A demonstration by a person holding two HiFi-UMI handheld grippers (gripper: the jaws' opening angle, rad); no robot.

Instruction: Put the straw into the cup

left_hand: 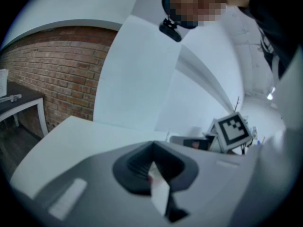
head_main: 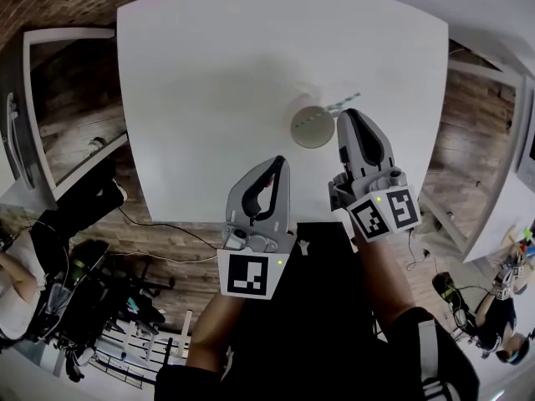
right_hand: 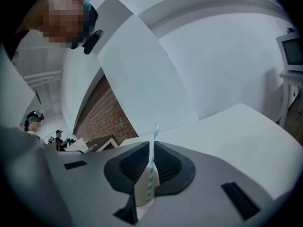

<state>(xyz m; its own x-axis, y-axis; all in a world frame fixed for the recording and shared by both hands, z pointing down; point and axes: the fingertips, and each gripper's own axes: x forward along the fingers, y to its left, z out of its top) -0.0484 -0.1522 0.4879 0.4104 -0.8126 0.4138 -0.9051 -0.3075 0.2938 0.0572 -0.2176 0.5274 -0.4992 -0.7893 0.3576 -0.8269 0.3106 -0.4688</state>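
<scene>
Straw (head_main: 344,104) pinched in right gripper (head_main: 351,115) at cup (head_main: 311,127) rim — not yet let go
Left gripper (head_main: 277,164) is clenched on nothing, over the table (head_main: 209,73) edge; cup is unbraced, so it could be tipped if the straw is dragged sideways on release

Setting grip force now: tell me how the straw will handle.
The straw looks like thin striped paper, so probably light and easily crushed. It stands straight between the right gripper's shut jaws, so likely fairly stiff. Being round, it may roll if dropped.
</scene>
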